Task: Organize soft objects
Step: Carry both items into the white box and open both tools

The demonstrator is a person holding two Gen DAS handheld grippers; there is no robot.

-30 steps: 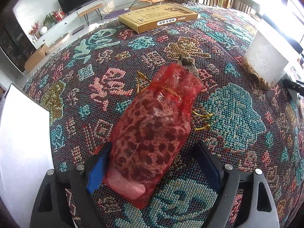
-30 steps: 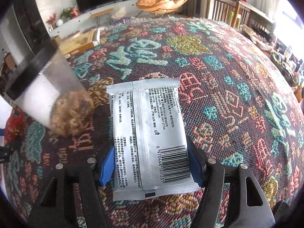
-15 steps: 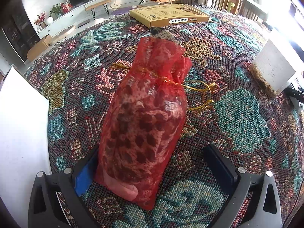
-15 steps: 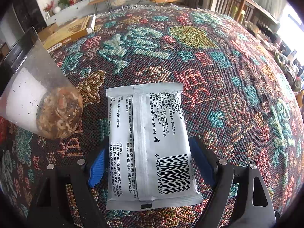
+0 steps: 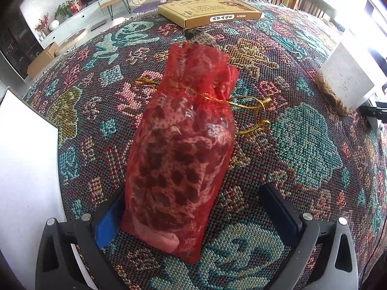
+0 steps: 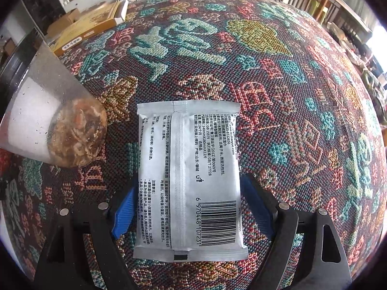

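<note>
A red mesh drawstring pouch (image 5: 179,149) with a spotted cloth inside and a gold cord lies on the patterned tablecloth (image 5: 302,149), between the fingers of my left gripper (image 5: 193,213). The left jaws stand wide open; the pouch rests by the left finger, apart from the right one. A grey wet-wipe packet (image 6: 188,181) with a barcode lies flat between the fingers of my right gripper (image 6: 191,213). The right jaws are open, with small gaps on both sides of the packet.
A clear container (image 6: 55,120) with brown dried bits lies left of the packet; it also shows at the right in the left wrist view (image 5: 343,84). A yellow flat box (image 5: 208,10) lies at the far table edge. A white sheet (image 5: 26,169) lies at the left.
Both grippers have opened wider and let go. The pouch and the packet now rest loose on the cloth, and both cameras have drawn back and tilted a little.
</note>
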